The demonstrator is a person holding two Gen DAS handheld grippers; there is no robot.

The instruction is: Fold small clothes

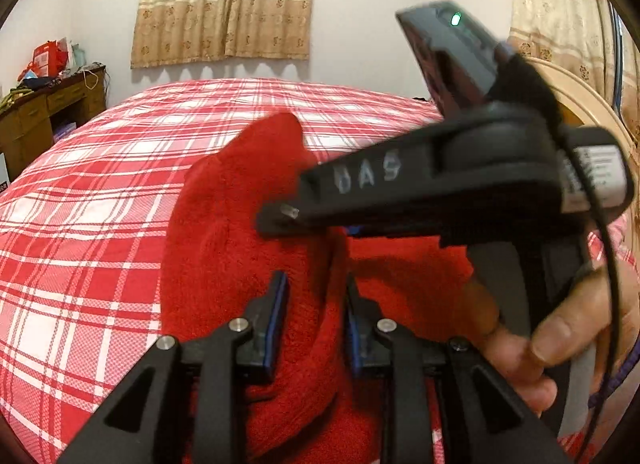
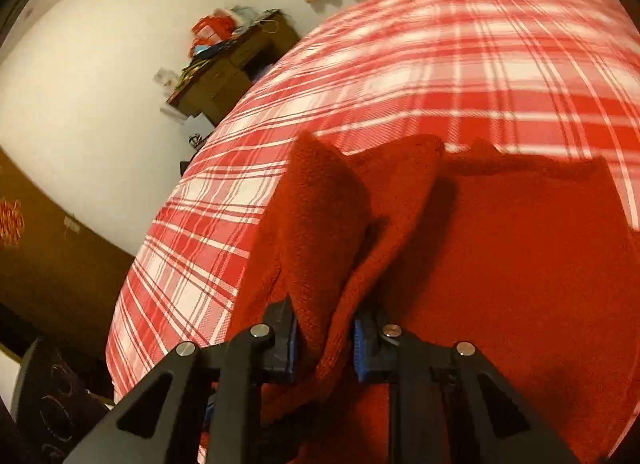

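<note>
A red fleecy garment [image 1: 224, 232] lies on a red-and-white plaid bed [image 1: 80, 224]. My left gripper [image 1: 318, 324] is shut on a raised fold of it, the cloth filling the gap between the blue pads. In the left wrist view the right gripper [image 1: 280, 220] reaches in from the right just above the garment, held by a hand [image 1: 560, 328]. In the right wrist view the right gripper [image 2: 326, 344] is shut on a lifted, pointed flap of the red garment [image 2: 520, 264], whose flat part spreads out to the right on the bed [image 2: 400, 64].
A brown desk [image 1: 40, 112] piled with clutter stands by the wall left of the bed; it also shows as the desk [image 2: 224, 76] in the right wrist view. Beige curtains [image 1: 224, 4] hang behind. A pale curved headboard [image 1: 588, 100] is at the right. The bed edge [image 2: 132, 288] drops off at the left.
</note>
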